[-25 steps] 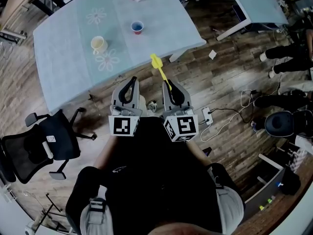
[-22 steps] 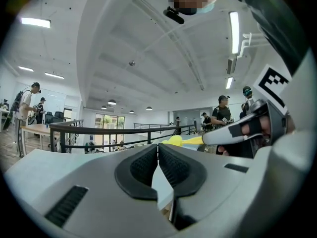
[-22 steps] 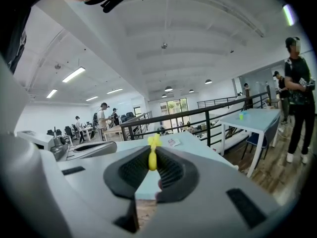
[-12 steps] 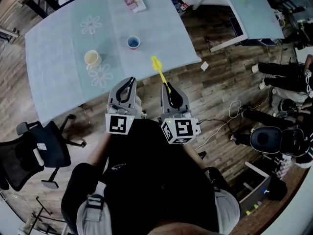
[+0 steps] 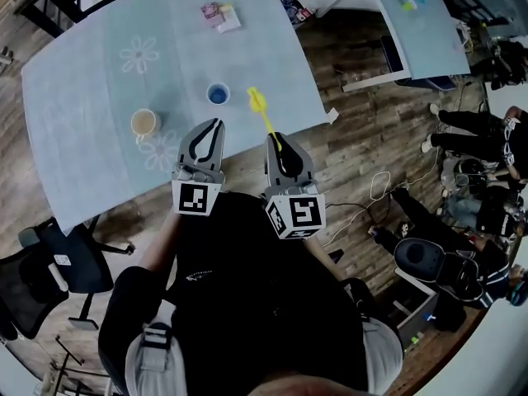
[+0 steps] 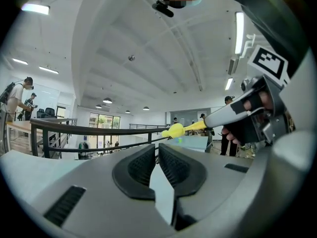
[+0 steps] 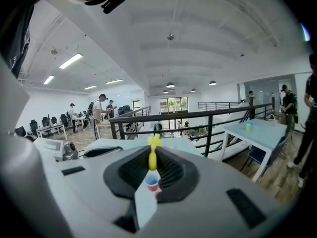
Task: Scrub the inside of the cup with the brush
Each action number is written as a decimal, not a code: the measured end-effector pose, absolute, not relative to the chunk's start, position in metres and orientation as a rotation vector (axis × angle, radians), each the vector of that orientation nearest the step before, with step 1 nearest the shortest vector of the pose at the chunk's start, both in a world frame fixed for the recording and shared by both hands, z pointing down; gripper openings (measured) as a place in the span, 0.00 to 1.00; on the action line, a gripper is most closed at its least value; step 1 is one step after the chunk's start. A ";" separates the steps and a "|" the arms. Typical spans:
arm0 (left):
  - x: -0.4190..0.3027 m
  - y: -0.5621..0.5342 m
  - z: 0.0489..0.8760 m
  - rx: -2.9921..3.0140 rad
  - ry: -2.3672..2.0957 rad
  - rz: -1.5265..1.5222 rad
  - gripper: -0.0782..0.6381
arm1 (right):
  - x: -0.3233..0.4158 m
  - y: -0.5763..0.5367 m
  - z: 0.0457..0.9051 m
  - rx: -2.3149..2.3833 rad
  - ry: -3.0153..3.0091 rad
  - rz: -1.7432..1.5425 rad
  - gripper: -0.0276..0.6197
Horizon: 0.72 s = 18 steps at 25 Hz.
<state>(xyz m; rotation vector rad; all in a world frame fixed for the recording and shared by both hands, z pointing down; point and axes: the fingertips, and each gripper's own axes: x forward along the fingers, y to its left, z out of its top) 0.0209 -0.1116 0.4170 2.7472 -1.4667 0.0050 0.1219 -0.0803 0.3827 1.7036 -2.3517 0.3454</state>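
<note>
Right gripper view shows the right gripper (image 7: 152, 151) with its jaws clamped on the handle of the yellow brush (image 7: 154, 142), whose bristle head sticks out past the tips. The left gripper (image 6: 157, 148) has its jaws pressed together with nothing between them. Neither grip has changed over the last second.

What has changed is the reach. A second ago both grippers hung over the floor, well short of the small cup (image 5: 218, 94). Now their tips are near it, the left just below it in the head view, the right below and to its right. The brush head was well apart from the small cup then and is now just beside it on the right, not touching.

Both grippers point forward, side by side, the right tipped slightly downward and the left level. The person's forearms run back from them to a black top (image 5: 264, 304).

The small cup, blue inside and red outside, stands upright on a pale blue table (image 5: 82, 97) printed with flowers. A beige mug (image 5: 143, 123) stands upright to the small cup's left and a little nearer the person. A few small flat items (image 5: 219, 15) lie well beyond the small cup. The wooden floor (image 5: 363, 139) spreads to its right, with a second pale table (image 5: 417, 23) farther right and people (image 5: 470, 130) beyond that. A black office chair (image 5: 62, 262) stands far to its lower left.
</note>
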 end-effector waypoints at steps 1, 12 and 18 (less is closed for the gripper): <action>0.019 -0.117 0.421 2.746 -1.461 0.012 0.14 | 0.119 -0.087 0.383 1.701 -2.352 0.342 0.10; 0.014 -0.142 0.490 2.771 -1.353 0.256 0.39 | 0.095 -0.125 0.388 1.621 -2.369 0.338 0.10; 0.015 -0.152 0.537 2.644 -1.386 0.285 0.54 | 0.093 -0.136 0.394 1.538 -2.387 0.333 0.10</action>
